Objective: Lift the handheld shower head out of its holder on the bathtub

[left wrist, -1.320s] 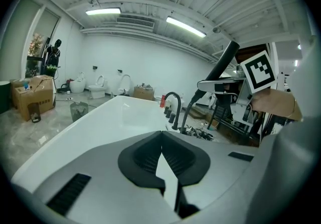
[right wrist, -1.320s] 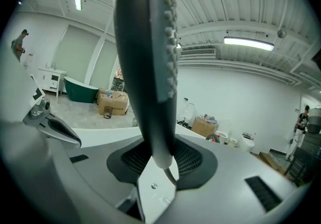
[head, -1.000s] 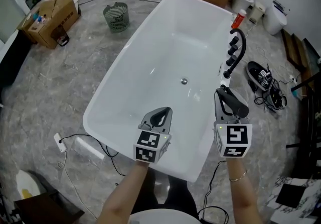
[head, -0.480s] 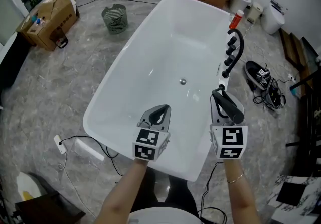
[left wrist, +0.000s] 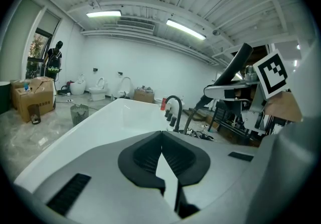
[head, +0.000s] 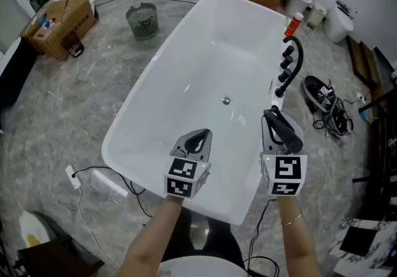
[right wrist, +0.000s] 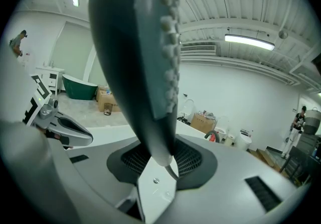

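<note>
My right gripper is shut on the black handheld shower head, which it holds above the right rim of the white bathtub. In the right gripper view the shower head stands upright between the pads, with its row of nozzles facing right. It is clear of the tub rim, short of the black curved faucet and its knobs. My left gripper is shut and holds nothing, hovering over the near end of the tub. From the left gripper view the held shower head shows at upper right.
The tub's drain lies at mid basin. A red bottle stands by the faucet. On the floor are a wire waste bin, a cardboard box, shoes and cables.
</note>
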Demonstrator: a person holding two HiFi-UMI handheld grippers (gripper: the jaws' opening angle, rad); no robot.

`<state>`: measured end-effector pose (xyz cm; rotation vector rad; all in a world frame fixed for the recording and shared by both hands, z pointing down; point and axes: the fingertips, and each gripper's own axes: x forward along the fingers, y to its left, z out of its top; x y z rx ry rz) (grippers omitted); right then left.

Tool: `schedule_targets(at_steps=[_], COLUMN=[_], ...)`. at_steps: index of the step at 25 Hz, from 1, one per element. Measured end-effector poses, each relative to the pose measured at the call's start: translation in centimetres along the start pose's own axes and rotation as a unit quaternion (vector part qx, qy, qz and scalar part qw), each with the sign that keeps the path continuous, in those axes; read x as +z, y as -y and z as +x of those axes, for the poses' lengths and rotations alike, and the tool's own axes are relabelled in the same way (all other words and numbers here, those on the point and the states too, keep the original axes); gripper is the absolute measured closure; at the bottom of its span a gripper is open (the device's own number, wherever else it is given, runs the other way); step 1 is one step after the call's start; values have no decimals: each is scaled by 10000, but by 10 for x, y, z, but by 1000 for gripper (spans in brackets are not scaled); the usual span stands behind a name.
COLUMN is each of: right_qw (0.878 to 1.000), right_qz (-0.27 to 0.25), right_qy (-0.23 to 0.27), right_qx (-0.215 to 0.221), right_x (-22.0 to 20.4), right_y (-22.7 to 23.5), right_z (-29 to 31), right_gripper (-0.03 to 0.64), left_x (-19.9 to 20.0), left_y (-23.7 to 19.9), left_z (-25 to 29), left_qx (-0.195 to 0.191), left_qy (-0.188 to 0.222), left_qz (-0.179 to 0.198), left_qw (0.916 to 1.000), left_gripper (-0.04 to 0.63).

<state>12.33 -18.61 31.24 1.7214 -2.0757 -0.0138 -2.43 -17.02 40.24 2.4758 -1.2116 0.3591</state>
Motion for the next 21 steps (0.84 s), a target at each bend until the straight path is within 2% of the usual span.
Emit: schedule_targets(at_steps=[21], right_qw=[10000], right_qz=[20], right_qy=[-84], right_qx=[24], right_x=[4], right_y=[4], right_z=[17], right_gripper=[480], left_x=[12], left_y=[-12], left_z=[13], left_qx=[14], left_qy=[2], left_qz=[-31], left_qw=[10000], left_gripper=[575])
